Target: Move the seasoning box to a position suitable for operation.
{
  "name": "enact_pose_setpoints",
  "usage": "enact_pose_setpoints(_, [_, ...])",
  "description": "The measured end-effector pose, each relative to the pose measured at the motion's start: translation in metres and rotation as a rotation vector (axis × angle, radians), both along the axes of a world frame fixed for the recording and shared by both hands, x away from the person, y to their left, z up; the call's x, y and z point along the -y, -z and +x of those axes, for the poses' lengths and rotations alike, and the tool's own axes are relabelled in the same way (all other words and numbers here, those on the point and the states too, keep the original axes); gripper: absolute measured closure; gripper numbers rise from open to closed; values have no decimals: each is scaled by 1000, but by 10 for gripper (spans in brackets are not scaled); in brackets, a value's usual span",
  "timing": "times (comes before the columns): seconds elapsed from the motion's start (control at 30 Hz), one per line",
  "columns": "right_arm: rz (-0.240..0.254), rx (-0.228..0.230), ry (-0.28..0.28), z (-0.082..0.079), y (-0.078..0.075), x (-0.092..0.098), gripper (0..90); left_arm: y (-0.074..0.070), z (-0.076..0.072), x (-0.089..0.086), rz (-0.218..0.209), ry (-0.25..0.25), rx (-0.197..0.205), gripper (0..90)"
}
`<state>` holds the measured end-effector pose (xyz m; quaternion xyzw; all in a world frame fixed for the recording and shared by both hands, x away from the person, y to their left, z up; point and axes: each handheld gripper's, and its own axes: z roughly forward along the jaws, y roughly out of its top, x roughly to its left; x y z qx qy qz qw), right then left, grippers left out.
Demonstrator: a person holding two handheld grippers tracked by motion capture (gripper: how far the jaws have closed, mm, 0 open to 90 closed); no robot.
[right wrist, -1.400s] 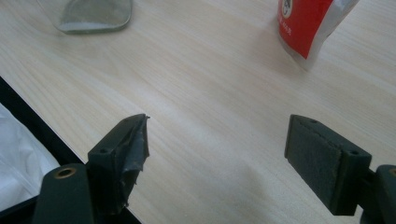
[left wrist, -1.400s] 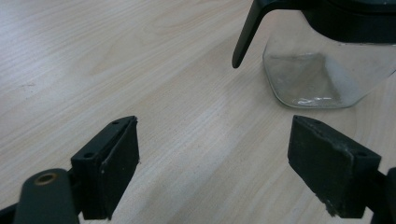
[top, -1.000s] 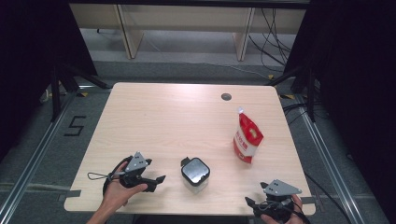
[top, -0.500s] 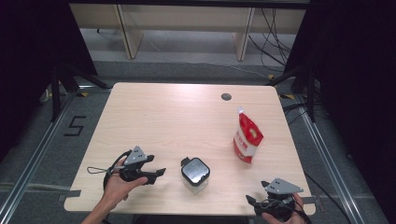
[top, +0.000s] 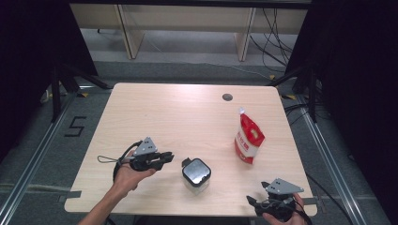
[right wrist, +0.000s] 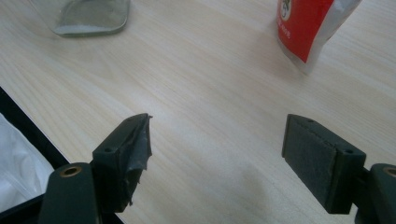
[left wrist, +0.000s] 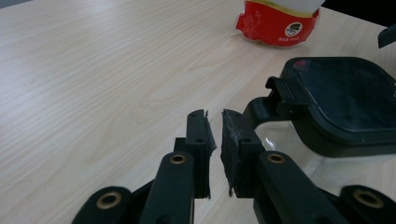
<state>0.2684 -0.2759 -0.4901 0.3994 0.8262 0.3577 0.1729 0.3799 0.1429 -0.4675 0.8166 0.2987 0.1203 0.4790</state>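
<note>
A clear glass container with a black lid [top: 196, 174] stands near the table's front middle; its lid [left wrist: 345, 98] fills the right of the left gripper view. My left gripper [top: 169, 157] hovers just left of it, pointing at it. Its jaws [left wrist: 214, 116] have just been closing and are now nearly together, with a thin slit and nothing between them. A red and white bag [top: 248, 138] stands upright to the right. My right gripper [top: 251, 201] rests at the front right edge, its jaws [right wrist: 217, 135] wide open over bare wood.
The light wooden table [top: 178, 112] has a round dark cable hole [top: 227, 97] near its far edge. The glass container [right wrist: 88, 16] and the bag [right wrist: 308, 28] lie beyond the right gripper. Dark floor and frame rails surround the table.
My left hand has moved away from the front edge and slightly right, toward the container, and its jaws have closed from wide open. The right gripper has stayed put.
</note>
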Motion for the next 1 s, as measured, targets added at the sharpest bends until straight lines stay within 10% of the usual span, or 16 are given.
enact_pose_setpoints(0.4, [2, -8, -23, 1, 3, -2, 250, 9, 21, 20, -81, 24, -75, 858])
enact_pose_setpoints(1.0, [-21, -6, -52, 2, 5, -4, 250, 11, 28, 33, -64, 94, -114, 891])
